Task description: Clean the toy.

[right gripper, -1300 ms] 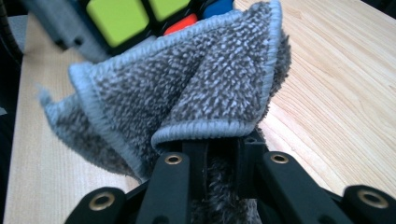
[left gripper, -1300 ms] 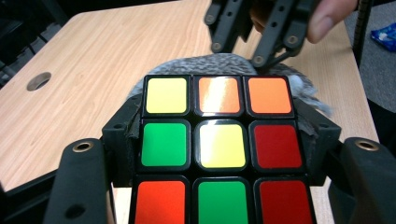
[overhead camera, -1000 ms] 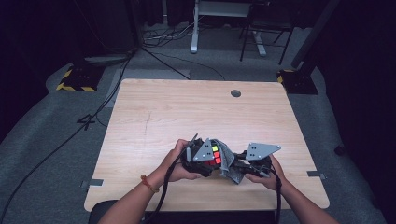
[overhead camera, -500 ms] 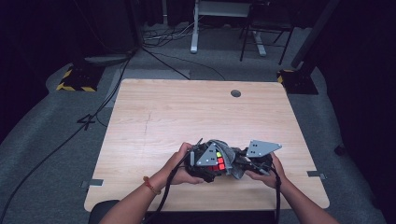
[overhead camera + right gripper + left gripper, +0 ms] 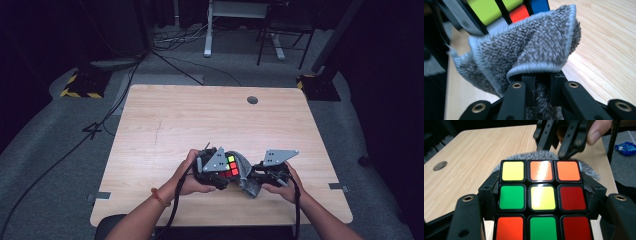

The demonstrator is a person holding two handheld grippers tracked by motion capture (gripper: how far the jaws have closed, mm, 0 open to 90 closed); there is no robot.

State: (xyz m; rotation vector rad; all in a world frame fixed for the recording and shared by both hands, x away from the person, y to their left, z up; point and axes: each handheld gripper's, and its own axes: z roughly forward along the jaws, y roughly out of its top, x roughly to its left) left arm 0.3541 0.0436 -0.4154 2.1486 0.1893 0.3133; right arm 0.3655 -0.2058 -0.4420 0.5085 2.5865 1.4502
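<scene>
Gripping low centre, left gripper point(image 5: 220, 172) clamps puzzle cube point(image 5: 540, 200); right gripper point(image 5: 543, 85) pinches grey cloth point(image 5: 529, 47), cube's far side hidden.

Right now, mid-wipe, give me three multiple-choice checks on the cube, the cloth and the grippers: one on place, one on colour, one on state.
1. Where is the cube?
A. flat on the table's far edge
B. between the left gripper's jaws
C. on the floor

2. What colour is the centre tile of the face seen in the left gripper view?
A. yellow
B. blue
C. white

3. What is the right gripper doing?
A. open over bare table
B. shut on the cube
C. shut on the cloth

Answers: 1 B, the jaws flank the cube on both sides. 2 A, the middle tile is yellow. 3 C, grey cloth is pinched between its jaws, bunched against the cube.
</scene>
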